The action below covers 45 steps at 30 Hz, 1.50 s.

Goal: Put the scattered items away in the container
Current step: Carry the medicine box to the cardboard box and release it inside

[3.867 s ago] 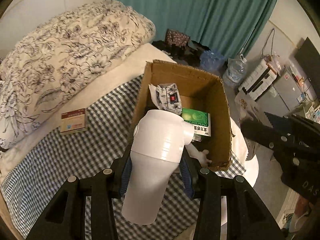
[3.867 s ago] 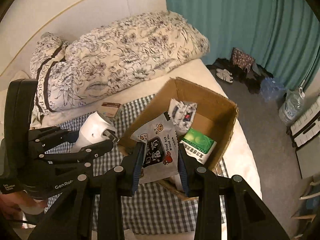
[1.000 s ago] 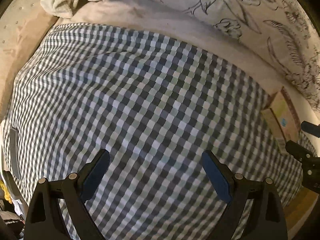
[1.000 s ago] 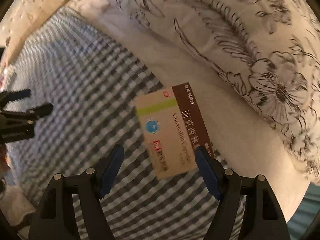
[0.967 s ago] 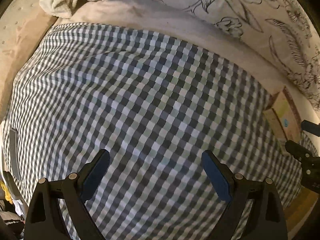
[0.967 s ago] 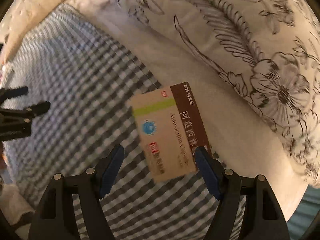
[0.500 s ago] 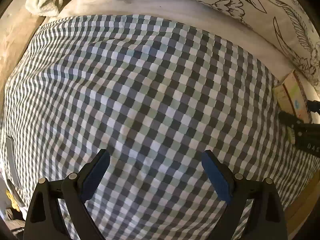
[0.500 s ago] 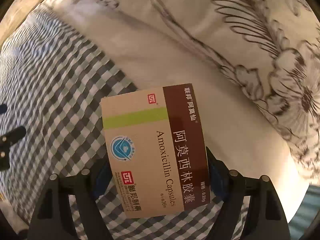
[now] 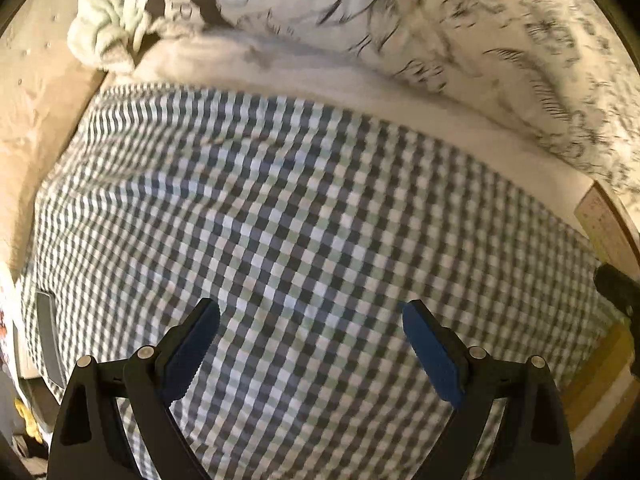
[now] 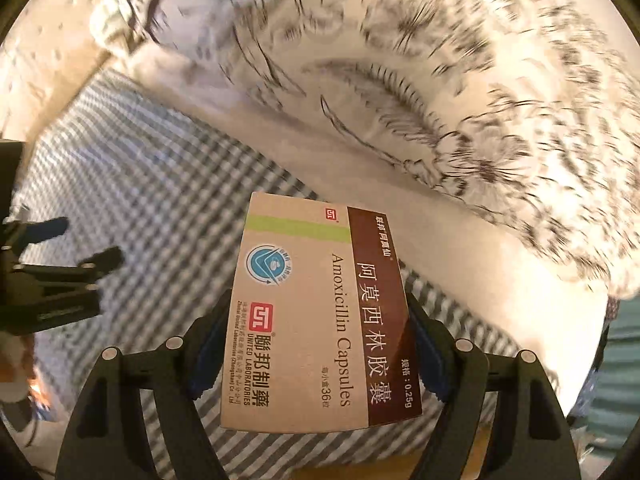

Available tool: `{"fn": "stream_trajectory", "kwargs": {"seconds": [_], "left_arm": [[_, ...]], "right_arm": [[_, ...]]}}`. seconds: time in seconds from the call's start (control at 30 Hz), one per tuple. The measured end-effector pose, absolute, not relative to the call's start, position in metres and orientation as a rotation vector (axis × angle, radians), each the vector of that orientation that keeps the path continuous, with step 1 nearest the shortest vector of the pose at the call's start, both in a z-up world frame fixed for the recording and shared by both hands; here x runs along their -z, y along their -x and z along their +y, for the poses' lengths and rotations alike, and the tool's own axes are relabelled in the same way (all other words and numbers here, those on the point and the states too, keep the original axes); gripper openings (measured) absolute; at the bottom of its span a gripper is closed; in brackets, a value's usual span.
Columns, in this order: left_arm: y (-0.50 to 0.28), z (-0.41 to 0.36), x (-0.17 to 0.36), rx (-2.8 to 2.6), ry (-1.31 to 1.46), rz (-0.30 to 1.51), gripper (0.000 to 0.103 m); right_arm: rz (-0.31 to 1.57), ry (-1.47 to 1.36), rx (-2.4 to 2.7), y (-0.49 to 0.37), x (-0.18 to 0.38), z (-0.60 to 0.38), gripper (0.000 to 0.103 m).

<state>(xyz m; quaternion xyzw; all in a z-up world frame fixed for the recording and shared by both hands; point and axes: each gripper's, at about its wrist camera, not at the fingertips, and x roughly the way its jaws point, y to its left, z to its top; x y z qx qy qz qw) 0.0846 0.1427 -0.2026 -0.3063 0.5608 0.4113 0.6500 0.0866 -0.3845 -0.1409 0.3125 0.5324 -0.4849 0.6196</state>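
My right gripper [image 10: 316, 340] is shut on a tan and brown Amoxicillin capsule box [image 10: 316, 320] and holds it lifted above the checked cloth [image 10: 160, 200]. The box's edge also shows at the right rim of the left wrist view [image 9: 600, 220]. My left gripper [image 9: 312, 340] is open and empty above the checked cloth [image 9: 300, 220]; it also shows at the left of the right wrist view [image 10: 60, 272]. The cardboard container shows only as a brown strip at the lower right [image 9: 600, 392].
A floral pillow [image 10: 440, 80] lies along the far side of the bed. A pale green crumpled cloth [image 9: 108, 36] lies at the upper left. A beige padded surface [image 9: 32, 100] borders the cloth on the left. A grey flat object [image 9: 48, 336] lies at the left edge.
My right gripper closed on the Amoxicillin box and lifted it off the cloth. My left gripper, emptied of the white bottle earlier, stays open and shifted slightly over the cloth.
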Motion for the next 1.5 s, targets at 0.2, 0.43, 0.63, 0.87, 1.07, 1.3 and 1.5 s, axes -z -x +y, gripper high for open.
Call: {"fn": "stream_trajectory", "kwargs": {"seconds": [0.2, 0.43, 0.63, 0.87, 1.07, 1.3, 1.5], "left_arm": [[-0.113, 0.104, 0.143, -0.830, 0.595, 1.234, 0.095], [-0.145, 0.047, 0.077, -0.651, 0.447, 1.189, 0.095], [-0.188, -0.019, 0.027, -0.479, 0.293, 1.137, 0.095], [-0.224, -0.076, 0.014, -0.332, 0.129, 1.098, 0.098], [-0.220, -0.087, 0.021, -0.284, 0.084, 1.111, 0.098], [-0.191, -0.064, -0.001, -0.311, 0.072, 1.080, 0.099], [-0.154, -0.041, -0.039, -0.317, 0.088, 0.990, 0.103]], "right_arm": [[1.099, -0.739, 1.188, -0.077, 0.063, -0.324, 0.078], [0.919, -0.812, 1.400, -0.019, -0.009, -0.226, 0.078], [0.827, -0.872, 1.558, 0.034, -0.033, -0.153, 0.078], [0.776, -0.957, 1.649, 0.083, -0.021, -0.106, 0.078], [0.810, -0.919, 1.673, 0.087, 0.001, -0.103, 0.086], [0.698, -0.836, 1.697, 0.072, -0.033, -0.091, 0.095], [0.606, -0.798, 1.706, 0.043, -0.069, -0.074, 0.103]]}}
